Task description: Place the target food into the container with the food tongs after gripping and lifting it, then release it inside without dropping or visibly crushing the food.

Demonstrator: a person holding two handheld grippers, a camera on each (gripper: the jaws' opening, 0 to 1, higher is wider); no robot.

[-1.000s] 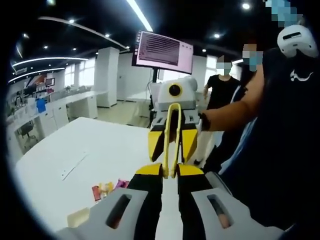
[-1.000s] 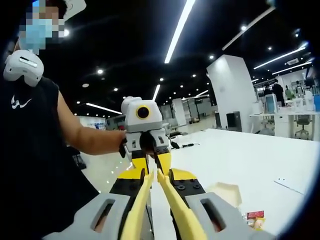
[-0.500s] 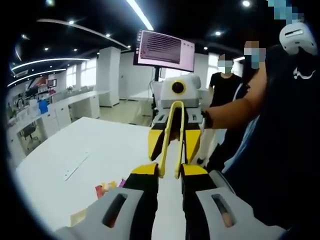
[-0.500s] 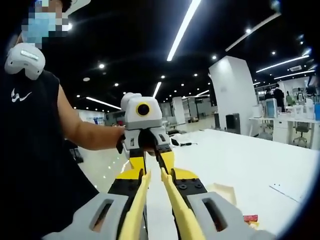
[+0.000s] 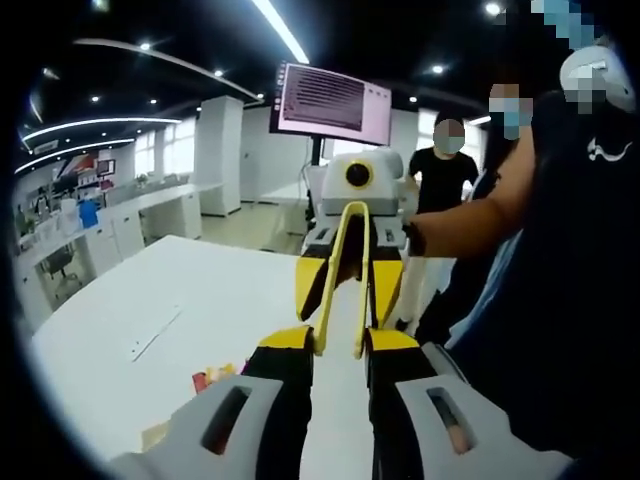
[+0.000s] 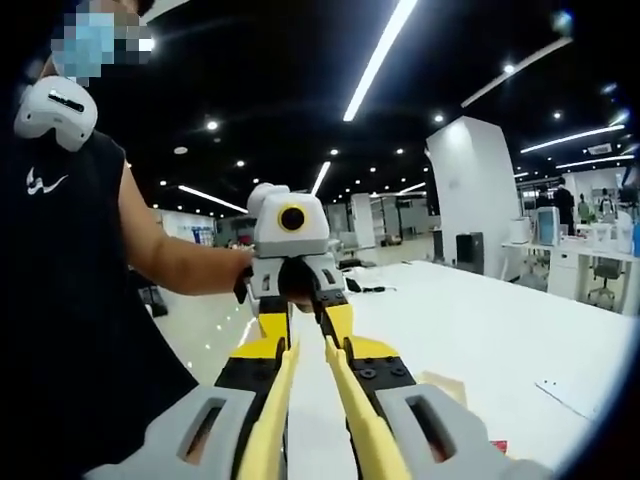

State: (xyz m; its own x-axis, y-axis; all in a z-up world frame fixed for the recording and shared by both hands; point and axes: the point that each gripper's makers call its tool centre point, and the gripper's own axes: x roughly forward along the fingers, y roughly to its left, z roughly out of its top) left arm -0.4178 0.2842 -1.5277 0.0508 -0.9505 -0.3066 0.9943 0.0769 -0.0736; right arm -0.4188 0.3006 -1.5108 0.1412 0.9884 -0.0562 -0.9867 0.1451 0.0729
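Tongs (image 6: 300, 420) — yellow — run between both grippers' fingers (image 5: 285, 370).

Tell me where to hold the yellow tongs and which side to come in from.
Grip the yellow tongs across both arms, partway along, with one jaw outside each arm. Come in from the looped end so the free tips point away. The arms spread from that loop, so squeezing there should close the tips with control. The right gripper appears to hold them this way.
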